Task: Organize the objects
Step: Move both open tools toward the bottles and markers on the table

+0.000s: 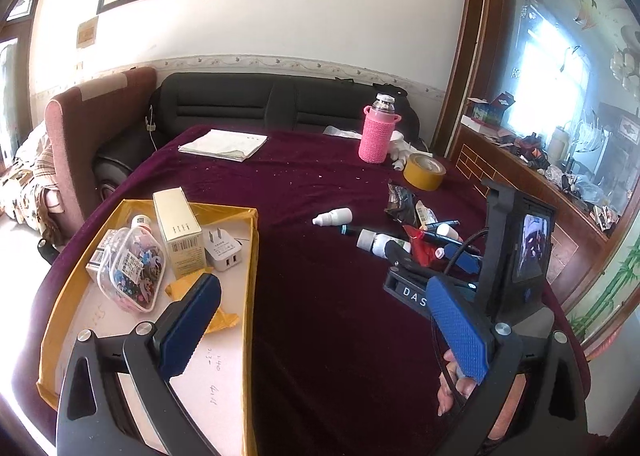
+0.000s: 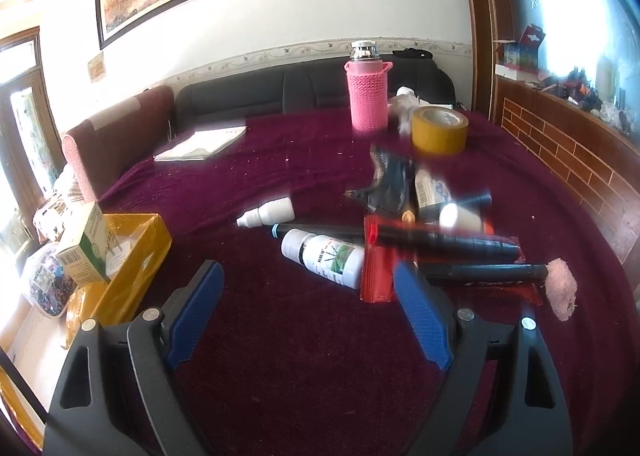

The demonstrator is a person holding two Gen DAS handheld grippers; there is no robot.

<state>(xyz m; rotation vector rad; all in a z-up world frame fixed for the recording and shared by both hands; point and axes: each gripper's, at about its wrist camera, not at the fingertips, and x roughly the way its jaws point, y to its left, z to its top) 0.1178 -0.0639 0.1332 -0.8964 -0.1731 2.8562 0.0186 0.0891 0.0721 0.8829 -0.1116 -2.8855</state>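
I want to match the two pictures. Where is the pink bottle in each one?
Left wrist view: pink bottle stands upper right of centre, at the table's far side.
Right wrist view: pink bottle stands top centre.
Shared landmark: the tape roll just right of it.

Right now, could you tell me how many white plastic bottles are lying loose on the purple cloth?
3: a small dropper bottle toward the middle, a labelled bottle nearest the right gripper, and a capped one in the pile. Others may be hidden.
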